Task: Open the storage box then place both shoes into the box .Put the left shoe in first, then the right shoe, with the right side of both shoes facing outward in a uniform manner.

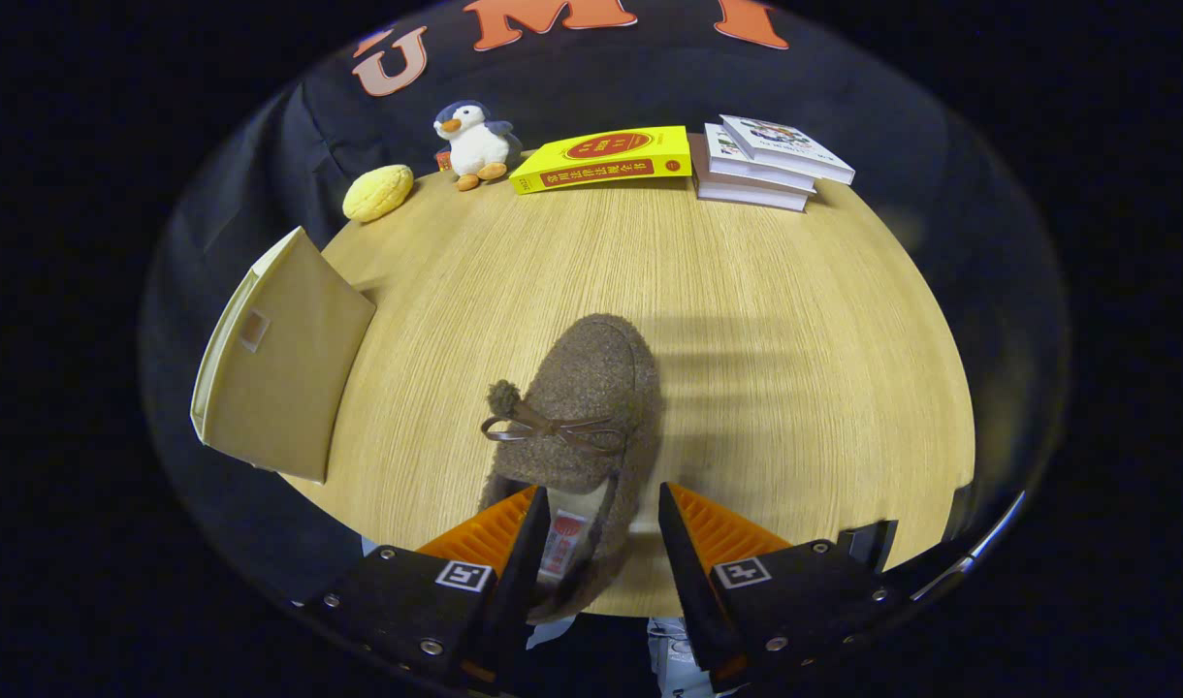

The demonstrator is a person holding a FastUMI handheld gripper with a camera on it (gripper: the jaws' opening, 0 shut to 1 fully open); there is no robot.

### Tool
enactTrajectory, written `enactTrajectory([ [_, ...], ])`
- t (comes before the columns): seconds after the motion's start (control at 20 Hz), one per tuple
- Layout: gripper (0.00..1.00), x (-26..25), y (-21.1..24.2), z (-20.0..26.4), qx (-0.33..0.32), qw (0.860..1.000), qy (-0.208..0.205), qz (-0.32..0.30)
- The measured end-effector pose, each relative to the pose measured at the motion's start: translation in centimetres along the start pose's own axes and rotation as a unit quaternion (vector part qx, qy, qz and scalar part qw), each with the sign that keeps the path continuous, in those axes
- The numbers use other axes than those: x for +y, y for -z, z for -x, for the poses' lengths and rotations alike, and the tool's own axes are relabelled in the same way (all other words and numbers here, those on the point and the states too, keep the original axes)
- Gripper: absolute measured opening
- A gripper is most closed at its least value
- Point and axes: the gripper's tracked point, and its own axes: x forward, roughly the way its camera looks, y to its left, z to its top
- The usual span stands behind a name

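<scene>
The hand-held gripper [601, 519] has its two fingers spread apart, straddling the heel end of one brown fuzzy shoe [577, 417]; the heel sits in the gap between them, nearer one finger, and whether either finger touches it cannot be told. The shoe lies on the wooden surface [795, 368], toe pointing away, with one bow and one pompom on top. Beside the shoe, off to one side, stands one beige storage box [281, 368], closed. Beyond the shoe, along the far edge, sit one yellow bun-shaped toy [378, 192], one plush penguin [473, 143], one yellow book [603, 158] and one stack of three books [766, 160].
</scene>
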Motion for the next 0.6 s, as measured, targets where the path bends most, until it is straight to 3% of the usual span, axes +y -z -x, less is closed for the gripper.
enactTrajectory([
  [0.25, 0.53, -0.5, -0.7, -2.7, -0.013, 1.000, 0.010, -0.011],
  [0.55, 0.26, -1.1, -0.6, -3.8, -0.003, 0.999, 0.028, -0.033],
  [0.6, 0.15, -1.4, -0.7, -3.8, -0.005, 0.998, 0.036, -0.041],
])
